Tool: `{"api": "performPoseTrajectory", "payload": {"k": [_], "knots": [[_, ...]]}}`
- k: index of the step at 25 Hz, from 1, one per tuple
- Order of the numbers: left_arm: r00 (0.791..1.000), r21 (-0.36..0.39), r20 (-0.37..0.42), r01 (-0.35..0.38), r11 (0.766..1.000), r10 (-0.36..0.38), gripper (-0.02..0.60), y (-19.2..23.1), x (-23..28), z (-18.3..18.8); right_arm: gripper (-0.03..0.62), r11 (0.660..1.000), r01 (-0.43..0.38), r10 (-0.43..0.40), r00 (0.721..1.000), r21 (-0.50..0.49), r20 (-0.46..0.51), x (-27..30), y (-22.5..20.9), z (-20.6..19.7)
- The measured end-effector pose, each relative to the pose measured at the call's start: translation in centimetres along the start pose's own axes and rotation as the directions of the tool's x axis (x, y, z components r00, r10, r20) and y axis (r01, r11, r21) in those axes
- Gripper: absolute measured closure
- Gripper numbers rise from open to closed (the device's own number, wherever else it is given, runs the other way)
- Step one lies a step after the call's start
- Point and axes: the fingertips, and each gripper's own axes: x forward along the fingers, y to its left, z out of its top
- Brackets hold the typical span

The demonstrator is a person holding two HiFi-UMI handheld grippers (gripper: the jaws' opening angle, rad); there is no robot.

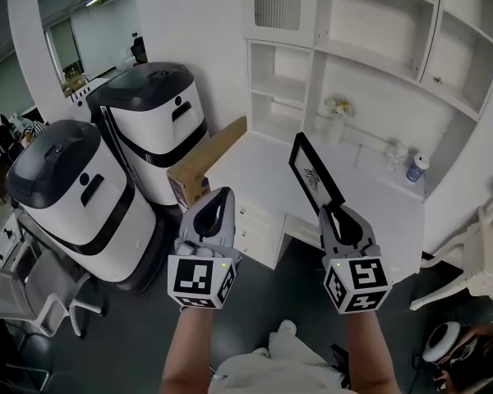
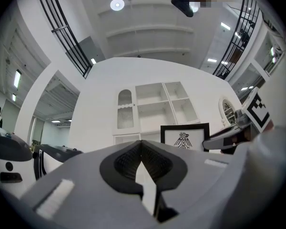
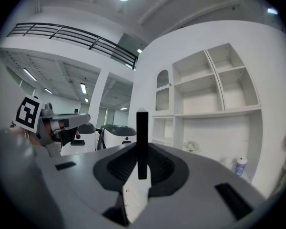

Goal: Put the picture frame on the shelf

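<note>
The frame (image 1: 314, 173) is clamped in the right gripper (image 1: 335, 213), held by its lower edge and standing up out of the jaws. It is a black frame with a white mat and a small dark bird-like drawing. In the right gripper view it shows edge-on, as a thin black bar pinched between the two pads. Its face is turned toward the left gripper (image 1: 217, 202), whose own view sees the drawing head-on. The frame is off the shelves (image 1: 378, 56); in the head view it hangs in the air over the front part of the white desk (image 1: 255, 167), touching nothing but the jaws.

The left gripper is clenched on nothing, its tips meeting. It is held level beside the right one, the two well apart, both pointing toward the desk.

On the desk, near the back wall under the shelves, stand a vase (image 1: 338, 112) of pale flowers and, further right, a small jar (image 1: 417, 168) with a blue band; it may be a tin, too small to tell. A long cardboard box (image 1: 205, 161) leans at the desk's left end. Left of it stand two big white-and-black units (image 1: 152, 121), one in front of the other. A white chair (image 1: 483, 263) is at the far right.
</note>
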Motion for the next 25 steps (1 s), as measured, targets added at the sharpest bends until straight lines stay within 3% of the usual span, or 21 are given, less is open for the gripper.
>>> {"api": "performPoseTrajectory", "payload": {"k": [13,25], "knots": [[0.999,0.001,-0.016,-0.031,1.0,0.031,0.572,5.1,6.6,-3.9,0.523,1.0,-0.023,0.023,1.0,0.002,-0.008,9.7,-1.2,-1.1],[0.999,0.011,-0.02,-0.05,0.999,0.051,0.572,11.8,19.3,-7.4,0.523,0.999,-0.039,0.039,0.999,0.006,-0.009,24.3,-5.6,-0.5]]}}
